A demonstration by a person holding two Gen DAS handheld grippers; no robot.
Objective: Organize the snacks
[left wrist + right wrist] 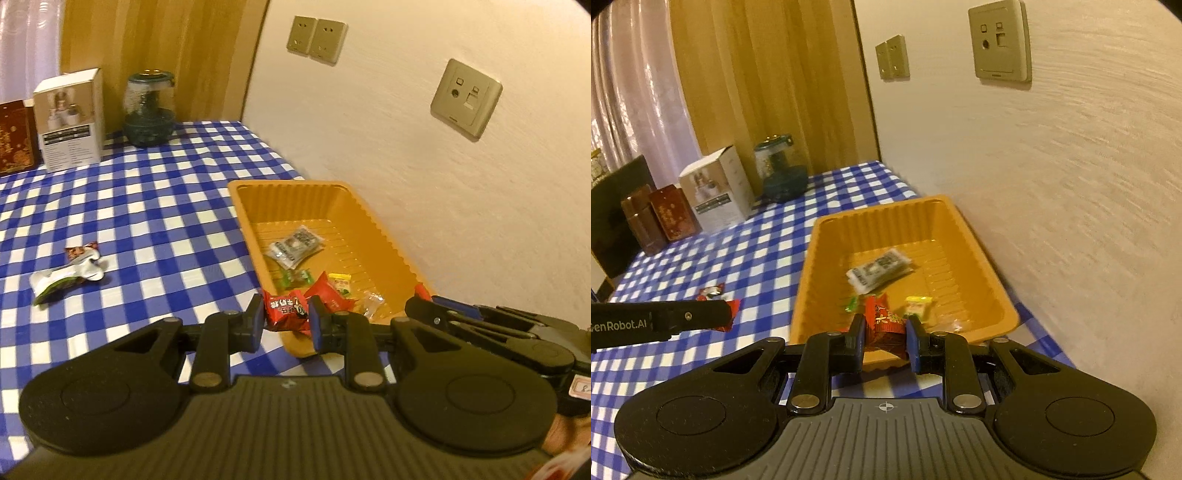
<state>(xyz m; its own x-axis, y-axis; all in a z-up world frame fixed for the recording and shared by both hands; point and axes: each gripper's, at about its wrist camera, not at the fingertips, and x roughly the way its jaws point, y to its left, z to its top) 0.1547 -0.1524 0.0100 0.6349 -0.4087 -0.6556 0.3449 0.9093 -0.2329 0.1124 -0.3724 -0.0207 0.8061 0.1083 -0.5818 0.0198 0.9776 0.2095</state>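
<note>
An orange plastic tray (243, 206) (827, 236) sits on the checked table by the wall. It holds a grey sachet (297, 245) (879, 271), a green candy (295, 277), a yellow candy (341, 284) (918, 306) and a clear wrapper (373, 301). My left gripper (286, 314) is shut on a red snack packet (286, 308) at the tray's near left corner. My right gripper (886, 334) is shut on another red snack packet (884, 325) over the tray's near rim. A white-green packet (66, 277) and a small dark red packet (79, 253) (711, 291) lie loose on the table to the left.
A white box (70, 118) (716, 188), a green glass jar (149, 110) (779, 170) and dark red boxes (14, 136) (670, 214) stand at the table's far end. The wall with sockets (465, 98) runs along the right. The left gripper's side (661, 321) shows in the right wrist view.
</note>
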